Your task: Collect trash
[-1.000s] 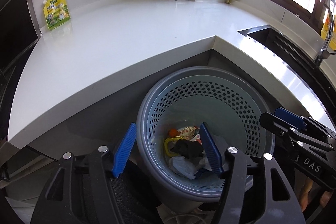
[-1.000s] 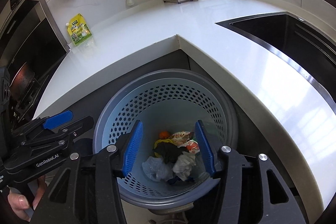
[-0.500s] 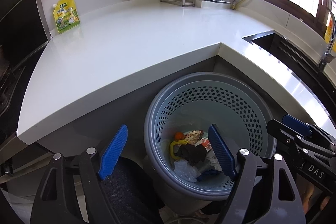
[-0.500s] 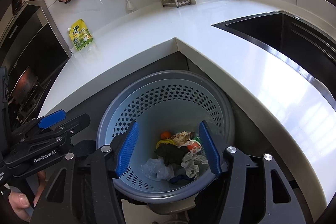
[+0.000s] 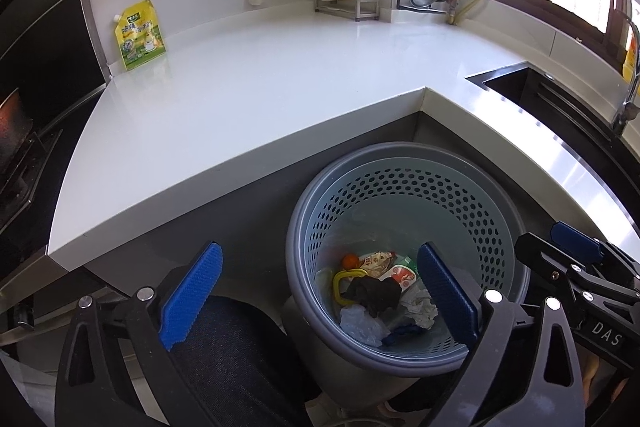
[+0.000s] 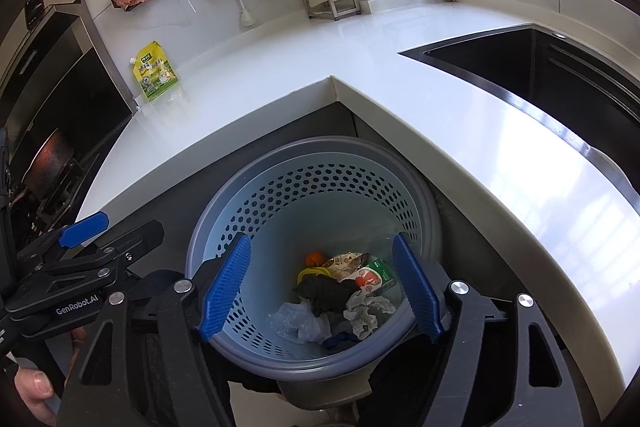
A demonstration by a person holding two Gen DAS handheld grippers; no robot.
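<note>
While shining under window light, white counter (image 5: 256,99) bending around gray trash basket (image 5: 404,163), yellow pouch (image 5: 140,35) leaning at eleven o'clock. Trash (image 5: 380,291) lying deep in basket. Left gripper (image 5: 316,295) tilting down, jaws just opening, gripping nothing. Right gripper (image 6: 320,287) hanging above basket, jaws just opening, also gripping nothing.

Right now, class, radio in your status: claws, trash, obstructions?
Left claw and right claw open, just widened, empty. Trash inside bin. Nothing in the way.
</note>
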